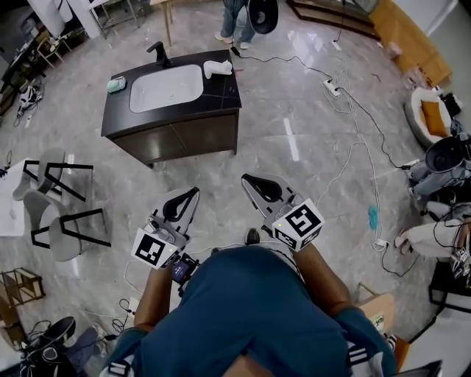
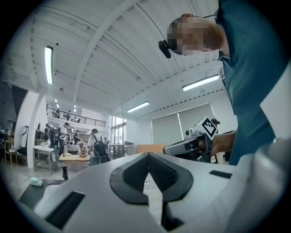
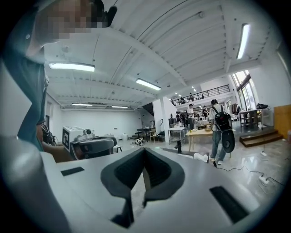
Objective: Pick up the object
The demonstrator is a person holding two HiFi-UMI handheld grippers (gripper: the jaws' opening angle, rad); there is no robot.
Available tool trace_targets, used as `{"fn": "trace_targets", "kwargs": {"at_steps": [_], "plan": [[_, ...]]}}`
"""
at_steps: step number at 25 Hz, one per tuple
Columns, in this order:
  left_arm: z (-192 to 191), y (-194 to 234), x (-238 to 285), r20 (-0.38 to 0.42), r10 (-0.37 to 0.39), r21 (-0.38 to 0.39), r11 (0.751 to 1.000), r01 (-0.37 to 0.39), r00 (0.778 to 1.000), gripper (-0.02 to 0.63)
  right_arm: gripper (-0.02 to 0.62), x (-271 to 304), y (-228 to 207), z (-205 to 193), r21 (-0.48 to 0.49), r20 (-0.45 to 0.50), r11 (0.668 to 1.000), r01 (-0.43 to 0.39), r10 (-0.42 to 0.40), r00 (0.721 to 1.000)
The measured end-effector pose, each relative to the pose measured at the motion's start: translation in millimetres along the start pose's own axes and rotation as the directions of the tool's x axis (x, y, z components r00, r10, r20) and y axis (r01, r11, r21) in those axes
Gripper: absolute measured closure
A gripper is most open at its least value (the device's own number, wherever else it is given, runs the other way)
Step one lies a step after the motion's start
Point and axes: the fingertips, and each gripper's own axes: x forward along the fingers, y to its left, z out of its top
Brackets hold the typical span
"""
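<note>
— What's the person in the teal shirt doing right now?

— Standing on the grey floor [image 1: 294, 110], holding a gripper in each hand, both aiming toward the dark vanity cabinet [image 1: 176, 136]. The left gripper [image 1: 193, 193] is showing its jaws pressed together with nothing between them. The right gripper [image 1: 249, 180] is doing the same: closed and empty.

— And the object?

— It's lying up on the cabinet top, well apart from both grippers. I'm looking at a white object [image 1: 217, 68] at the right rear corner, just beside the white basin [image 1: 165, 88] and near the black faucet [image 1: 158, 53]. From here it's too small to name, possibly a bottle on its side. A green item [image 1: 115, 85] is sitting at the basin's left end.

— Anything else going on around them?

— Cables [image 1: 360, 110] are trailing across the floor on the right, past a power strip [image 1: 333, 89]. Chairs [image 1: 62, 239] are standing off to the left, and another person [image 1: 234, 18] is standing beyond the cabinet.
</note>
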Motion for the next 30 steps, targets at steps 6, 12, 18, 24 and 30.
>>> {"fn": "trace_targets", "kwargs": {"at_steps": [6,12,18,24,30], "plan": [[-11,0,32,-0.033,0.03,-0.022,0.999,-0.03,0.999,0.603,0.581,6,-38,-1,0.004,-0.024,0.999,-0.033,0.033,0.999],[-19,3,54,-0.057,0.062,-0.027,0.998,-0.064,0.996,0.603,0.581,6,-61,-4,0.008,-0.028,0.997,-0.074,0.075,0.997],[-16,-3,79,-0.04,0.051,-0.01,0.999,-0.052,0.998,0.603,0.581,-6,-85,-3,0.016,-0.023,0.998,-0.059,0.06,0.998],[-18,-9,104,-0.056,0.026,0.0,1.0,-0.026,0.998,0.603,0.581,-19,-104,-6,0.037,-0.015,0.998,-0.042,0.043,0.999],[-40,-18,112,-0.084,-0.022,-0.041,0.999,0.018,0.996,0.603,0.581,-23,-113,-27,0.077,-0.039,0.997,-0.003,0.006,0.999]]}}
